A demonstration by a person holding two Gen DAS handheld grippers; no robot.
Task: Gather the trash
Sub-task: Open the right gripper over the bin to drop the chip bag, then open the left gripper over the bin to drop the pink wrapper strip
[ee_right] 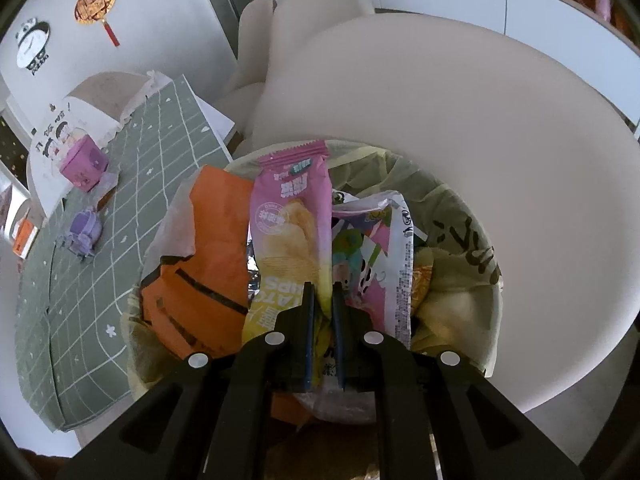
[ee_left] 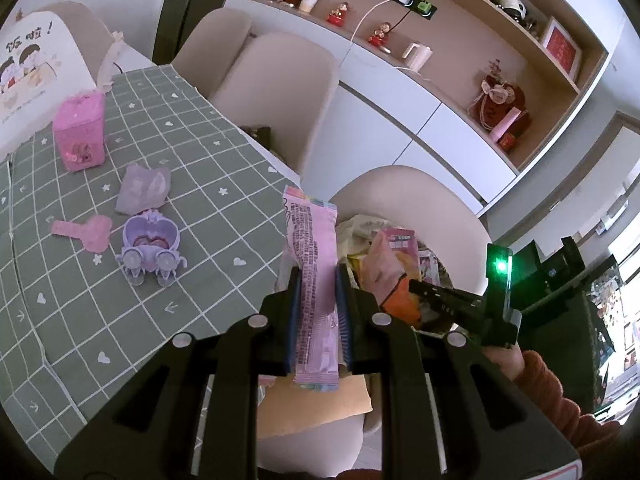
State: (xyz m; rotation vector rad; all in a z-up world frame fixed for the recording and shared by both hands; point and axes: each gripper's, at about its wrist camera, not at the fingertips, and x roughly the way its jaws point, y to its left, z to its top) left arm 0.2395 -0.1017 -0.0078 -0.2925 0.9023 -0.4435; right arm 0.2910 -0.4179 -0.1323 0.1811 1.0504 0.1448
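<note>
Each hand-held gripper, left [ee_left: 318, 280] and right [ee_right: 322, 292], pinches a lengthwise, forward-pointing wrapper [ee_left: 310, 248].

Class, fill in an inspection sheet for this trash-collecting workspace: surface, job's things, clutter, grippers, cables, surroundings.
Surface: green checked tablecloth, its edge beside the bin.
Job's things: lined trash bin holding wrappers; pink wrapper; chips packet.
Clutter: pink box, purple toy carriage, purple crumpled wrapper, pink heart-shaped tag.
Grippers: left gripper shut on pink wrapper; right gripper shut on chips packet, over the bin.
Cables: white cable on the shelf.
Surroundings: beige chairs, shelf ornaments, kettle.
</note>
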